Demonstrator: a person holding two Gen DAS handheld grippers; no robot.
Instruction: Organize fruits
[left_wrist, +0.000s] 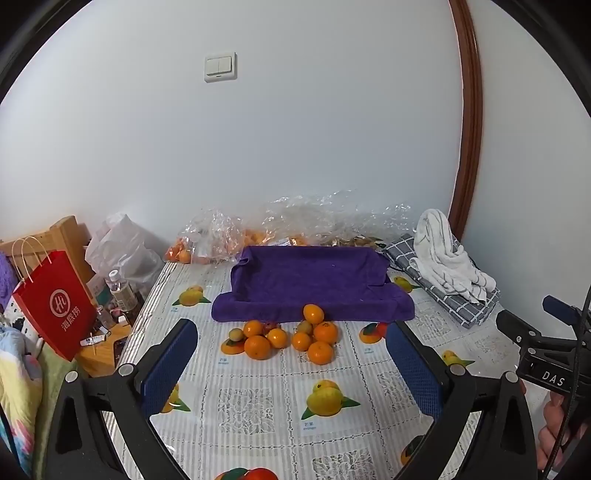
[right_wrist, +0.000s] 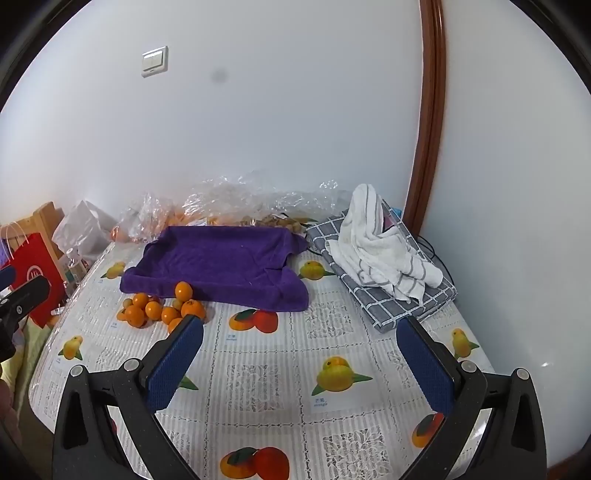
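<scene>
Several oranges (left_wrist: 287, 336) and a few smaller greenish fruits lie in a loose heap on the fruit-print tablecloth, just in front of a tray lined with a purple towel (left_wrist: 314, 284). My left gripper (left_wrist: 291, 339) hovers open over the near table, its blue pads wide apart, the heap ahead between them. In the right wrist view the same oranges (right_wrist: 162, 306) sit at the left and the purple-lined tray (right_wrist: 221, 258) behind them. My right gripper (right_wrist: 299, 332) is open over bare tablecloth, right of the heap, with nothing between its fingers.
Clear plastic bags (left_wrist: 221, 236) with more fruit lie against the back wall. A white striped towel (right_wrist: 380, 243) rests on a folded grey checked cloth (right_wrist: 424, 299) at the right. A red paper bag (left_wrist: 51, 306) and a bottle (left_wrist: 122, 291) stand beyond the table's left edge.
</scene>
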